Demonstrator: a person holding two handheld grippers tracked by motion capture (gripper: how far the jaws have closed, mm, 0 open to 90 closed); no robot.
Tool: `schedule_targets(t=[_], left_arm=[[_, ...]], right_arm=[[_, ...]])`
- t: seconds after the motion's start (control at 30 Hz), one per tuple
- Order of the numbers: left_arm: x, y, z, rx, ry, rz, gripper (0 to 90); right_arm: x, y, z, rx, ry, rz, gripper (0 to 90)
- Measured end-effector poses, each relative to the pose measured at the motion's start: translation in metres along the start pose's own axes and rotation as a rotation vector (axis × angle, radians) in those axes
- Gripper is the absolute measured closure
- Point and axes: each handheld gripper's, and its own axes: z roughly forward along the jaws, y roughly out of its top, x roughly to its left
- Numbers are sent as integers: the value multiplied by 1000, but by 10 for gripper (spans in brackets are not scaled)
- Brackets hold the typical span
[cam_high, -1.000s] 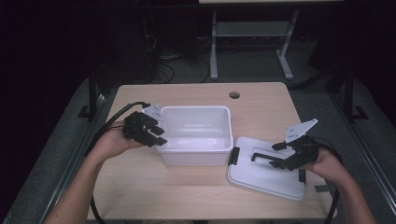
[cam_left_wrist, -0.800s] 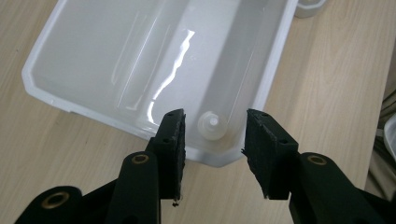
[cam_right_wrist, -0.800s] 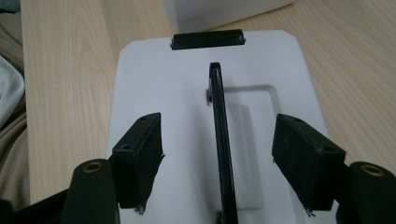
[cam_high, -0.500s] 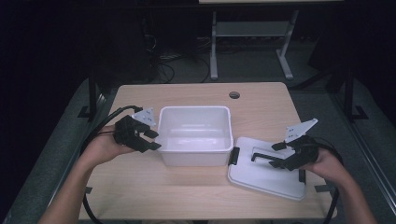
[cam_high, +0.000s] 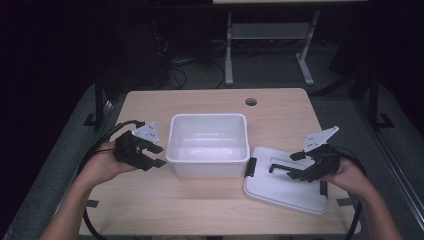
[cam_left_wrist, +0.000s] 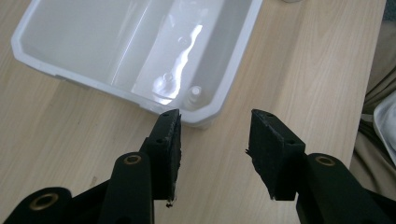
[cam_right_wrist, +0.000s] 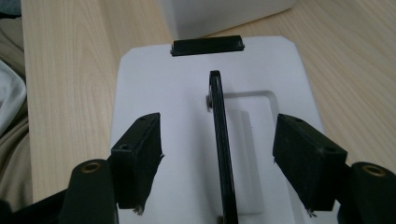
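Observation:
A white plastic bin stands mid-table with nothing in it. My left gripper hovers just left of it, apart from its wall. In the left gripper view the jaws have just been opening; the left gripper holds nothing and points at the bin's near corner. The bin's white lid lies flat to the right, with a black clip and an upright black handle. My right gripper is open, one jaw on each side of the handle, pads clear of it.
The wooden table has a round cable hole at the back and black tape marks near the front corners. Behind the table are a white desk frame and floor cables. Each gripper trails a cable off the table's sides.
My left gripper has drawn back from the bin's left wall, leftward and toward me, and its jaws have opened. The right gripper has stayed over the lid's handle.

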Motion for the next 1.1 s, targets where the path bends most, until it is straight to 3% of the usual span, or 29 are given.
schedule_targets(t=[0.7, 1.1], left_arm=[[-15, -33, 7, -32, 11, -40, 488], [-25, -50, 16, -43, 23, -62, 401]], right_arm=[[3, 3, -1, 13, -1, -11, 314], [4, 2, 0, 21, -4, -5, 316]])
